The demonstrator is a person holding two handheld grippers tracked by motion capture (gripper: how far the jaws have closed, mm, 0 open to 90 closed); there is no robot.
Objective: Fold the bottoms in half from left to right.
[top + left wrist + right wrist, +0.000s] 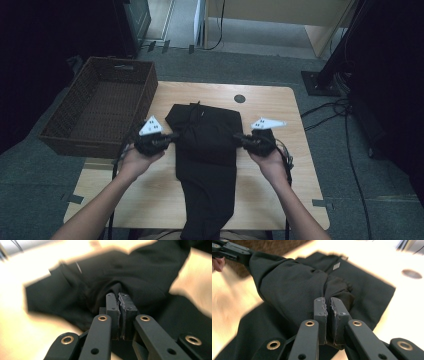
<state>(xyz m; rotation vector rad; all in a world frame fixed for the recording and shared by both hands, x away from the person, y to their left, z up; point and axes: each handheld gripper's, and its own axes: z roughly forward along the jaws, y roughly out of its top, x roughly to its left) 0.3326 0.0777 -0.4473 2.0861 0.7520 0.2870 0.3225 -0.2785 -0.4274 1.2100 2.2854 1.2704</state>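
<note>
On the desk (295,165) in front of me the black garment (207,150) lies lengthwise, its lower end hanging over the near edge. My left tongs (175,136) and right tongs (237,136) are each clamped on a pinch of its side edges, I think to lift and fold it evenly. A wicker basket (65,112) waits at the left; grey carpet (380,200) surrounds the desk.

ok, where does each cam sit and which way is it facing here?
High view: above the person's side, looking forward and down on the table; both forearms, left gripper and right gripper show.
Left gripper view: rides the left gripper, looking along shut jaws into the black garment.
Right gripper view: rides the right gripper, same; the left gripper shows top left.
Shared: the garment and table.
</note>
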